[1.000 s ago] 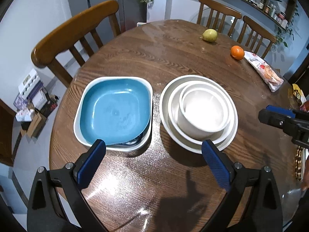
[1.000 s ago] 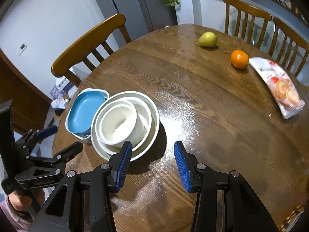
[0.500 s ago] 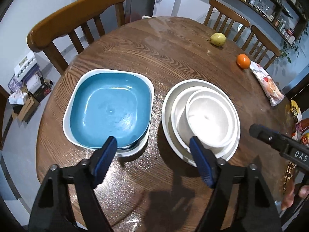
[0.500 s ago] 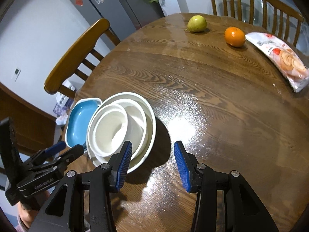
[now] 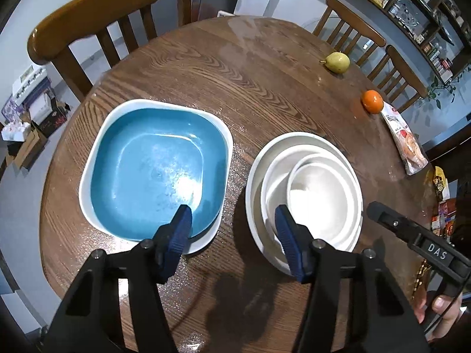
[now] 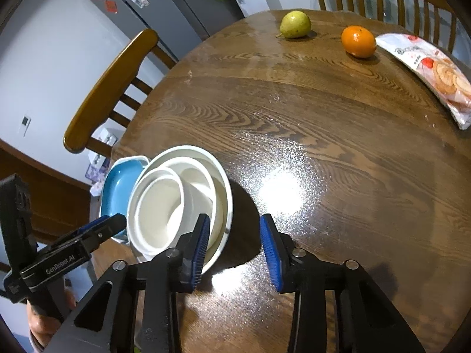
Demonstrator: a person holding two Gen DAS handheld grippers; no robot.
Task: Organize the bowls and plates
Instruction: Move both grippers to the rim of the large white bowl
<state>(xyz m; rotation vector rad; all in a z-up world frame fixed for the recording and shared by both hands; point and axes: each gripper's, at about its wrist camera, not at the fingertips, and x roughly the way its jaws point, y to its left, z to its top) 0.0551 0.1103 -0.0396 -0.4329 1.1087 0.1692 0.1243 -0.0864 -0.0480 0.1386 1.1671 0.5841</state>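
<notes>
A blue square bowl [image 5: 156, 170] rests in a white square dish [image 5: 97, 153] at the table's near left. Right of it stands a white stack [image 5: 306, 200]: a round plate with two bowls nested in it. My left gripper [image 5: 232, 226] hovers over the gap between the two, jaws closing, one finger over the blue bowl's corner and the other over the stack's near rim, gripping nothing. My right gripper [image 6: 234, 235] is at the white stack's [image 6: 176, 200] right edge. Its jaws are closing with the plate's rim between them, untouched. The blue bowl [image 6: 120, 185] lies behind the stack.
The round wooden table [image 5: 235, 73] also carries a pear [image 6: 295, 24], an orange [image 6: 358, 41] and a snack bag [image 6: 429, 70] at its far right. Wooden chairs [image 5: 103, 14] ring the table. A hand holds each gripper at the near edge.
Both grippers have dropped closer to the dishes. The left jaws have narrowed a great deal and the right jaws a little. The dishes have not moved.
</notes>
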